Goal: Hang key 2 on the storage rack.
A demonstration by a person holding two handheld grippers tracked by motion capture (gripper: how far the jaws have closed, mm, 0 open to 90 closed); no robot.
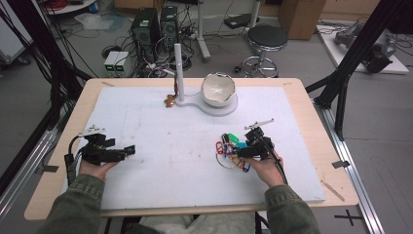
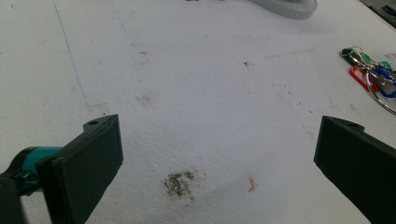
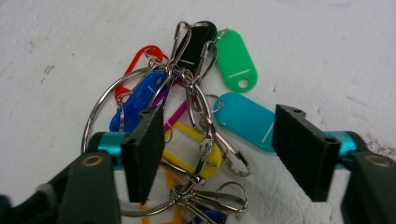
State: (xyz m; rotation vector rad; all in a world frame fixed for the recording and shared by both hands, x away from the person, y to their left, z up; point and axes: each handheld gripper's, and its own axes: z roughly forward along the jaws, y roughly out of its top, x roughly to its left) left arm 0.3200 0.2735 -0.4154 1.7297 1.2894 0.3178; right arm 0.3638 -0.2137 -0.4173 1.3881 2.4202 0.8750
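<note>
A bunch of coloured key tags (image 1: 230, 146) on a big metal ring lies on the white mat (image 1: 165, 126), right of centre. In the right gripper view the bunch of key tags (image 3: 196, 98) shows red, blue, black, green, turquoise and yellow tags with metal clips. My right gripper (image 1: 242, 150) hangs low over the bunch. Its jaws stand partly apart around the clips and the yellow tag, and the pads (image 3: 144, 149) do not press on them. My left gripper (image 1: 129, 149) rests on the mat at the left, open and empty, with the key tags (image 2: 371, 70) far off to its right.
A white bowl (image 1: 217, 89) sits on a white stand (image 1: 225, 108) with an upright pole (image 1: 178, 68) at the back middle of the mat. A small brown object (image 1: 169, 101) lies beside the stand's base. The wooden table edge (image 1: 336, 165) runs close on the right.
</note>
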